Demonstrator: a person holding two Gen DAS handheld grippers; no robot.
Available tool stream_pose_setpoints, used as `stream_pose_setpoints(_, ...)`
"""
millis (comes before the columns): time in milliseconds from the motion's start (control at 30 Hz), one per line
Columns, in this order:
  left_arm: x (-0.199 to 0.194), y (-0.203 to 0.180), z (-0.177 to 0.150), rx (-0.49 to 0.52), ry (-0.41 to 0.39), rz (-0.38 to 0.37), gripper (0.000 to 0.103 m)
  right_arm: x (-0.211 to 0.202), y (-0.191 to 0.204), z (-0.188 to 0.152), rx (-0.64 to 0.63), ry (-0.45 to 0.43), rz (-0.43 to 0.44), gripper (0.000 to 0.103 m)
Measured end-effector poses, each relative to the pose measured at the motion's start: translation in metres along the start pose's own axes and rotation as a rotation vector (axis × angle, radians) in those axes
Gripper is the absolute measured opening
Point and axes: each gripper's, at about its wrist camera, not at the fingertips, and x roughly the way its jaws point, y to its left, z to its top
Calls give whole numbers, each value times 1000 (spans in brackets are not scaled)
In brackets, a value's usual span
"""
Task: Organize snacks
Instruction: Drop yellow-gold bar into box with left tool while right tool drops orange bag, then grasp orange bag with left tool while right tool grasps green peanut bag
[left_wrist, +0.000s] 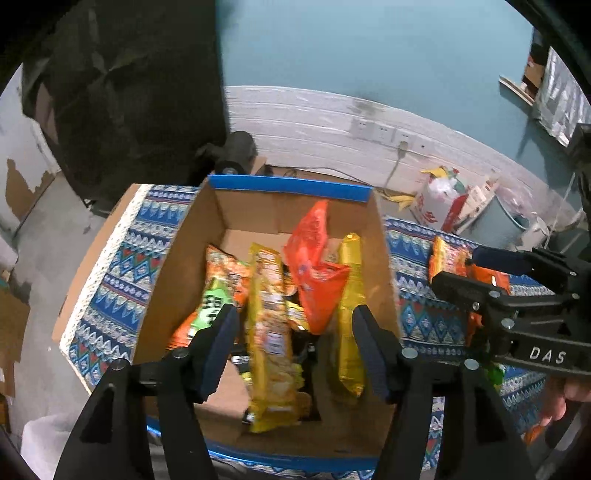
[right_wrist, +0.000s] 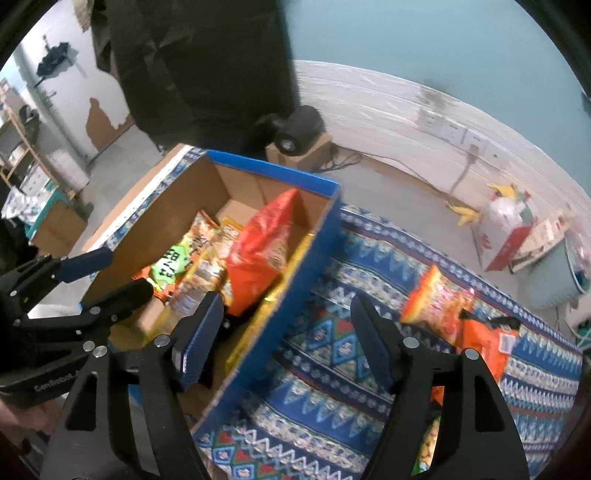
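The left claw (left_wrist: 291, 354) is held wide apart and empty above the near end of the box (left_wrist: 295, 190), which is seen straight ahead of it. Inside the box, from left of that claw to right, a green pack (left_wrist: 212, 308), a long yellow pack (left_wrist: 269, 332), an orange bag (left_wrist: 314, 266) propped upright and a gold pack (left_wrist: 349, 314) are found, most with long axes running away from the claw.

The right claw (right_wrist: 288, 339) is likewise spread apart with nothing between its fingers; it hangs over the box's right wall and the patterned cloth (right_wrist: 332, 387) on the desk. The loose snacks lie ahead and to the right of this claw: an orange-yellow pack (right_wrist: 436, 299) with a flat orange bag (right_wrist: 484, 343) just beside it, nearer the claw. A further pack (right_wrist: 428, 443) is glimpsed low at the right finger, too hidden to identify.

The right claw is judged the nearer one to the loose packs, so a reach forward and rightward would be called for, then a carry leftward into the box.
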Motion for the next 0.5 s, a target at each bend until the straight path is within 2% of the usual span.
stream_pose_setpoints(233,2,-36,-5,66,18,-32,66,-14,-28,-16,53,2,-41,77)
stream_pose_setpoints(333,3,-53,-8,102,13,-46,71,-20,-41,-27,71,-1,-56,77)
stream_pose_setpoints(500,10,-81,-16,151,39,-77,71,-28,-65,-49,99,16,-88,77)
